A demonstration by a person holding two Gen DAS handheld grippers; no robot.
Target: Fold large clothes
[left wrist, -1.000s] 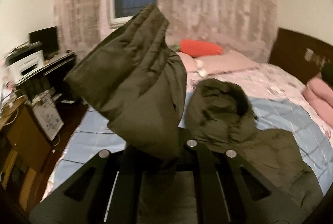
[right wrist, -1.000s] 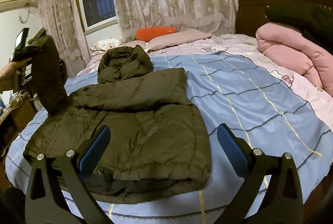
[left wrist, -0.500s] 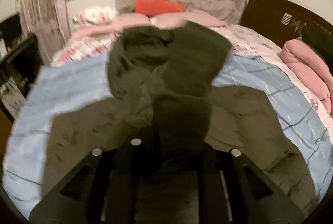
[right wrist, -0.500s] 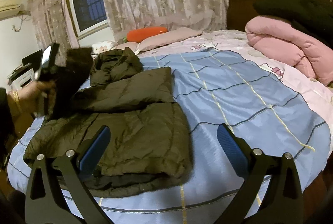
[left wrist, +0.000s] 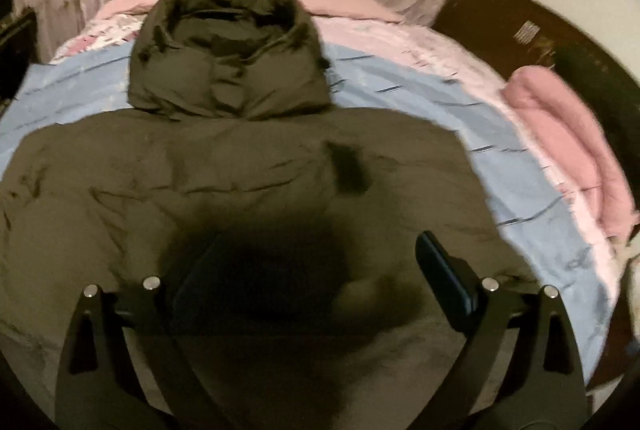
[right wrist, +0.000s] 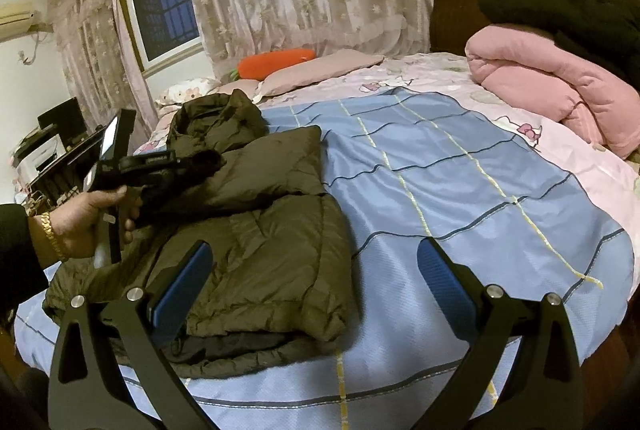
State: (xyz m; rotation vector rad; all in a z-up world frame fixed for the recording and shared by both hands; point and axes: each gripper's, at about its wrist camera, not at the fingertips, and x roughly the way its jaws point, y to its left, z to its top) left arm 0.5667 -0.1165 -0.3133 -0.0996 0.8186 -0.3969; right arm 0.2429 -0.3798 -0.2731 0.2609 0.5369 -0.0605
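On the blue bed sheet (right wrist: 460, 190) the olive jacket (right wrist: 260, 250) lies lengthwise toward twelve o'clock, directly under the left gripper (left wrist: 316, 270) (jaws just opened wide, sleeve dropped), nearer than the right gripper (right wrist: 312, 282), also wide and empty.

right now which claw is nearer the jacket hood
Left. The left claw is over the jacket's chest, aimed at the hood. The right claw hangs open at the hem, the far end from the hood.

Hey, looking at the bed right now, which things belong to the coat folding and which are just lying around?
Part of the job:
- olive hooded puffer jacket
- left hand-held gripper, open
- right hand-held gripper, open

Just lying about:
- pink quilt
- carrot plush
- pink pillow
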